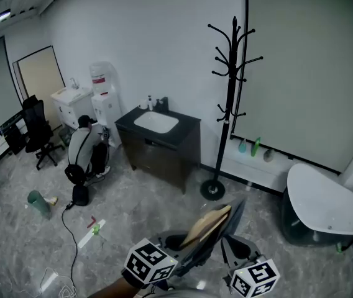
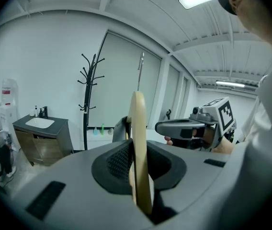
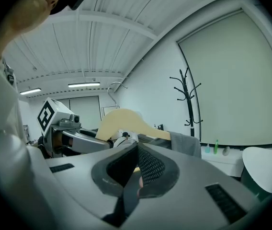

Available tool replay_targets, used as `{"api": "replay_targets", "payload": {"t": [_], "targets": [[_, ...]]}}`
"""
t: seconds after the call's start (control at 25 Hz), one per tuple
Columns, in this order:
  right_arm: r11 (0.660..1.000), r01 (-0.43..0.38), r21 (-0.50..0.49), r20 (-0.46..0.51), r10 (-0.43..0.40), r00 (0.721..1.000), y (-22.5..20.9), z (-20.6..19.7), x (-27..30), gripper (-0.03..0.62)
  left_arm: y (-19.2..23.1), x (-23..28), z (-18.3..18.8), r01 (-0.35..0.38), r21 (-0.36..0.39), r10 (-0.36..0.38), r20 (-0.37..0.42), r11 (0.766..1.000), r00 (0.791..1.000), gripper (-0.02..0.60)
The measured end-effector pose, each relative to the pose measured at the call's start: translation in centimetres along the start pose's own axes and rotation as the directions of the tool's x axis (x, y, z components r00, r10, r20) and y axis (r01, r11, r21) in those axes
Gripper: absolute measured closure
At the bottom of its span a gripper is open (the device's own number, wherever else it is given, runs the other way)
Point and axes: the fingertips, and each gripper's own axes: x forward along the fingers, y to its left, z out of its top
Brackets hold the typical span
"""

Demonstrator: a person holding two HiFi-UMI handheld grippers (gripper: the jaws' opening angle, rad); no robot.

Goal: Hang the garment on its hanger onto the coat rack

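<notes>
The left hand-held gripper (image 2: pixel 137 152) is clenched on the wooden hanger (image 2: pixel 138 128), which stands edge-on between its jaws and rises above them. The right hand-held gripper (image 3: pixel 137 164) is clamped too, with a dark strip of the grey garment (image 3: pixel 188 143) pinched between its pads; the hanger's curved shoulder shows just beyond. In the head view both hand-held grippers sit low in the picture, side by side, carrying hanger and garment between them in the air.

The black coat rack (image 1: pixel 231 98) stands well apart from them, upright against the white wall, on a round base.

Left of the rack is a dark cabinet (image 1: pixel 164 151) with a white basin (image 1: pixel 156 122) sunk in its top; what the basin holds cannot be told. Small bottles (image 1: pixel 150 102) stand at its back edge. Farther left is a white water dispenser (image 1: pixel 105 104) with a jug on top. At the right, a dark bin (image 1: pixel 297 219) carries a white lid (image 1: pixel 322 197) that hides its inside. Green bottles (image 1: pixel 255 146) stand on a low ledge by the wall. A green cup (image 1: pixel 38 203) lies tilted on the floor (image 1: pixel 15 241), and a person (image 1: pixel 82 148) sits near the dispenser.
</notes>
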Motion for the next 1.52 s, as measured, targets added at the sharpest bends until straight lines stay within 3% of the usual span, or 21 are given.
{"api": "replay_targets", "payload": {"t": [0.24, 0.68, 1.04, 1.32, 1.52], "targets": [[0.997, -0.027, 0.066, 0.025, 0.026, 0.999, 0.1, 0.3, -0.1, 0.579, 0.4, -0.2, 0.1, -0.026, -0.005, 0.026, 0.007, 1.0, 1.0, 0.531], [0.993, -0.072, 0.093, 0.06, 0.067, 0.996, -2.1, 0.1, -1.8, 0.579, 1.9, 0.6, 1.7, -0.119, -0.023, 0.12, 0.039, 0.993, 0.992, 0.531], [0.988, -0.149, 0.034, 0.108, 0.144, 0.984, -3.4, 3.4, -0.6, 0.579, 2.7, 2.2, 4.2, -0.202, -0.037, 0.204, 0.062, 0.979, 0.977, 0.531], [0.986, -0.158, 0.054, 0.114, 0.151, 0.982, -5.8, 4.1, 1.8, 0.579, 5.2, 4.3, 6.0, -0.201, -0.045, 0.204, 0.076, 0.979, 0.976, 0.531], [0.988, -0.135, 0.068, 0.118, 0.127, 0.985, -8.7, 4.5, 6.0, 0.579, 9.7, 6.9, 7.2, -0.173, -0.049, 0.176, 0.082, 0.984, 0.981, 0.531]]}}
